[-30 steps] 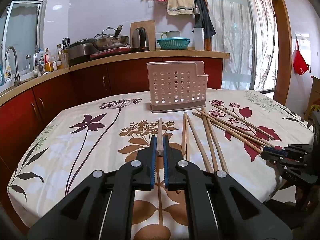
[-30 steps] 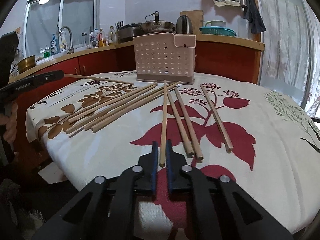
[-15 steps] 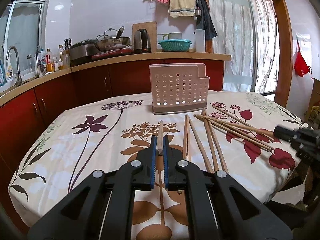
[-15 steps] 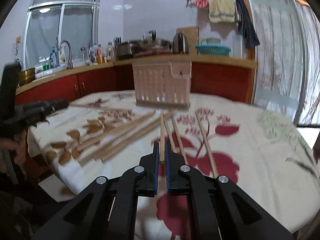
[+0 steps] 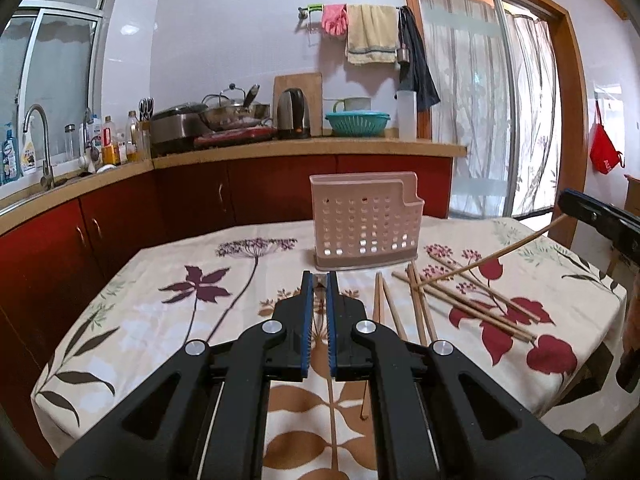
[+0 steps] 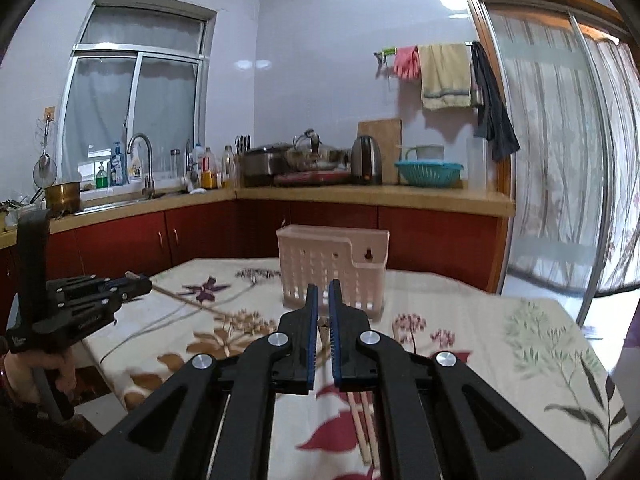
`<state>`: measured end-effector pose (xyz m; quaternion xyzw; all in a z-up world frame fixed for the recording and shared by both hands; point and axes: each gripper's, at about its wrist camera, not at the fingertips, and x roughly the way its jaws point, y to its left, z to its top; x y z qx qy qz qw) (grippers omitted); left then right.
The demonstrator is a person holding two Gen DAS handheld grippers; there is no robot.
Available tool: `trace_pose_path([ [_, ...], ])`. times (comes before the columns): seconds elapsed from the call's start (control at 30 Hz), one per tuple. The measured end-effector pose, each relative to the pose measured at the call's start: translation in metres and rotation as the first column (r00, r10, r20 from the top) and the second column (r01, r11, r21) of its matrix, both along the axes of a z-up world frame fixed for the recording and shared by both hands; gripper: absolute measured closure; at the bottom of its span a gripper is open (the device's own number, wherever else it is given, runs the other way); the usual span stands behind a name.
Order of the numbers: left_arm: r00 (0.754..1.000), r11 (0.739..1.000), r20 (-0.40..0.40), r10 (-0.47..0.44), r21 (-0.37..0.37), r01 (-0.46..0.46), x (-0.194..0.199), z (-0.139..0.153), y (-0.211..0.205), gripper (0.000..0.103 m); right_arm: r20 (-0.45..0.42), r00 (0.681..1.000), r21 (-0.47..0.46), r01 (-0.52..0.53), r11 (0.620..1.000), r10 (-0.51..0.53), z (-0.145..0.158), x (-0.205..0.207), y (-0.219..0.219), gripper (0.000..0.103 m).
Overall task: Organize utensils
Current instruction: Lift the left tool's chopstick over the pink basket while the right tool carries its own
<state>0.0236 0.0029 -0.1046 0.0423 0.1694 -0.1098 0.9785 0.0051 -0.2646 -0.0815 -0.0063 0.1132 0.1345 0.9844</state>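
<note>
Left gripper (image 5: pixel 319 280) pinches one chopstick (image 6: pixel 188 301), lifted clear of the table (image 5: pixel 168 304). Right gripper (image 6: pixel 323 290) is clamped on another chopstick (image 5: pixel 488 259), its far tip slanting down onto the loose chopsticks (image 5: pixel 472 304) scattered just right of centre. Beyond them the holder (image 5: pixel 364 228) stands upright near the far edge, kitchen counter (image 5: pixel 304 148) behind.

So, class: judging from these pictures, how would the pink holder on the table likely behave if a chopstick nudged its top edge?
The holder looks like thin, perforated plastic, so probably light. It stands tall and narrow, so it may tip or slide on the tablecloth.
</note>
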Motion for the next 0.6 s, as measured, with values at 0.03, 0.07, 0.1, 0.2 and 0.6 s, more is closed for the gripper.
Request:
trace_pose_path([
  [0.03, 1.000, 1.000, 0.006, 0.003, 0.000, -0.003, 0.001, 0.002, 0.001, 0.096, 0.010, 1.000, 0.001, -0.002, 1.000, 0.002, 0.004, 0.005, 0.001, 0.097],
  [0.07, 1.000, 1.000, 0.010, 0.006, -0.001, -0.006, 0.002, 0.004, 0.001, 0.096, 0.017, 1.000, 0.003, -0.004, 1.000, 0.004, 0.007, 0.008, 0.001, 0.097],
  [0.1, 1.000, 1.000, 0.012, 0.009, -0.001, -0.009, 0.003, 0.006, 0.002, 0.096, 0.024, 1.000, 0.007, -0.007, 1.000, 0.007, 0.009, 0.012, 0.001, 0.097],
  [0.2, 1.000, 1.000, 0.010, 0.016, 0.002, -0.016, 0.008, 0.008, 0.004, 0.096, 0.050, 0.999, 0.002, -0.014, 1.000, 0.014, 0.018, 0.025, 0.004, 0.097],
  [0.6, 0.998, 0.998, 0.017, 0.054, -0.022, -0.053, 0.038, 0.029, 0.019, 0.096, 0.067, 0.998, 0.009, -0.015, 1.000, 0.015, 0.028, 0.079, 0.015, 0.097],
])
